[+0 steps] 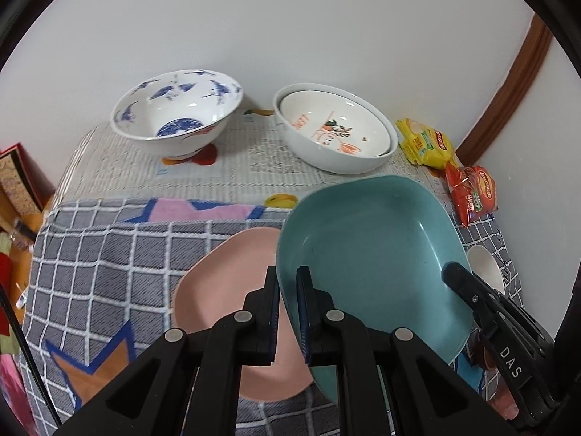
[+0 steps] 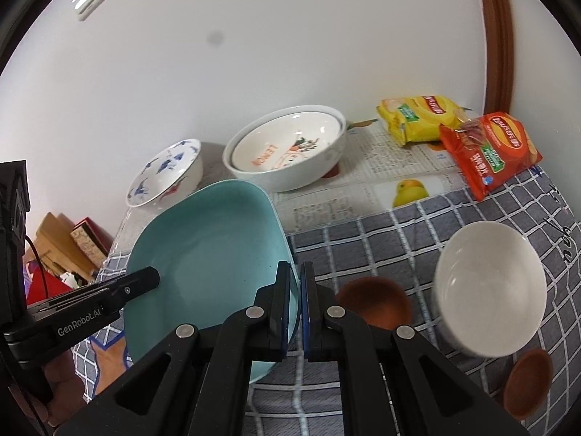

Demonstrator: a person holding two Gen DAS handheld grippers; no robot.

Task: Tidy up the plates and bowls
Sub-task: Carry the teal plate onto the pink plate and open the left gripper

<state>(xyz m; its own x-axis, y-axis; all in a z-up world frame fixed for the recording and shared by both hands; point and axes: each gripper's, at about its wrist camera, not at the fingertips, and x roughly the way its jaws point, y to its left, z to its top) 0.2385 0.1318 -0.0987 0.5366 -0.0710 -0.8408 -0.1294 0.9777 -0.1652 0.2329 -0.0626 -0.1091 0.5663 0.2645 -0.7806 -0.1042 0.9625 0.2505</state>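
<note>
Both grippers, left gripper [image 1: 287, 292] and right gripper [image 2: 295, 290], clench opposite rims of the teal plate [image 1: 366, 254], held clear of the pink plate [image 1: 221, 290]. Keep the 2 level and moving together so it cannot twist loose

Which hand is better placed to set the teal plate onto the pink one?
Left: the left gripper grips the teal plate rim directly above the pink plate; the right gripper holds the far side.

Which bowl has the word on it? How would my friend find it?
Look along the white wall at the back of the table. Two bowls sit there on the newspaper; take the one nearer the snack bags. Unlike the blue-flowered bowl, this white bowl has orange letters and a fruit drawing inside.
</note>
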